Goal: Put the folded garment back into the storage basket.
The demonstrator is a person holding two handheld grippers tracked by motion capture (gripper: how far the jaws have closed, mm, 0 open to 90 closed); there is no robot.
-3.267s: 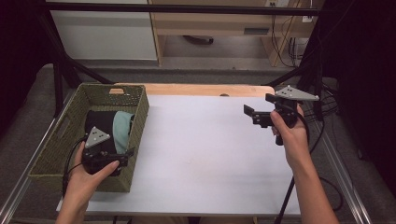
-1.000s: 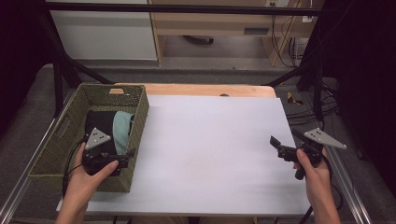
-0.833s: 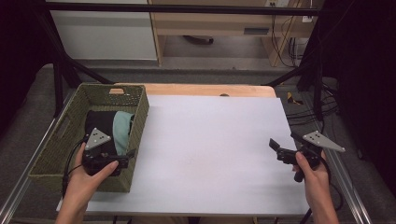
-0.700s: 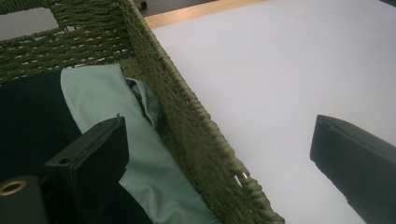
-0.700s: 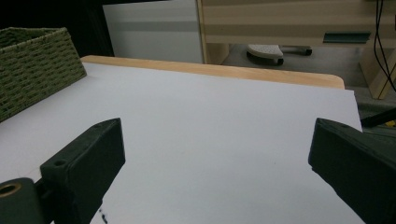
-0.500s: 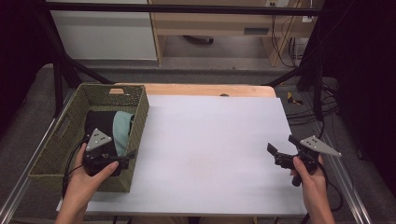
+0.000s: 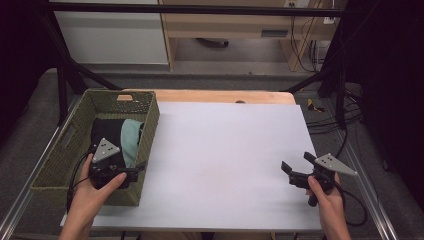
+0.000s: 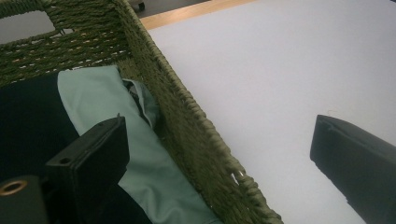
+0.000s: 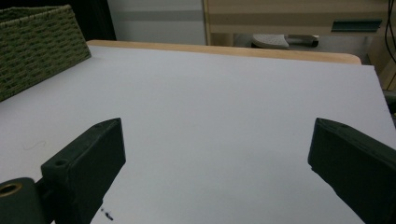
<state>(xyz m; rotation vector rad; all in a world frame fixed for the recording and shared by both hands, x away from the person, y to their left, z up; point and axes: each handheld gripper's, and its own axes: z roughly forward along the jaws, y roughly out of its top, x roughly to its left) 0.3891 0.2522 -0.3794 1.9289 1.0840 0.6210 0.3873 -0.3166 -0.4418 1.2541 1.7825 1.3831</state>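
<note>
A green woven basket (image 7: 151,114) stands at the table's left, with a dark cloth (image 7: 104,131) and a mint-green cloth (image 7: 131,141) folded inside. My left gripper (image 7: 140,170) is open at the basket's near right corner. In the left gripper view (image 8: 219,126) it straddles the basket wall (image 8: 187,116): one jaw hangs over the mint cloth (image 8: 93,98), the other over the white table (image 8: 289,60). Over the table's near right corner my right gripper (image 7: 297,164) is open and holds nothing. The right gripper view (image 9: 217,126) has bare white surface between the jaws.
The white table top (image 7: 225,150) has a wooden strip (image 7: 210,96) along its far edge. Metal frame rails run down both sides. Cables (image 7: 330,112) lie on the floor at the right, and cabinets (image 7: 115,35) stand beyond the table.
My right gripper has come down from the table's far right to its near right corner, still open. The left gripper has hardly moved at the basket.
</note>
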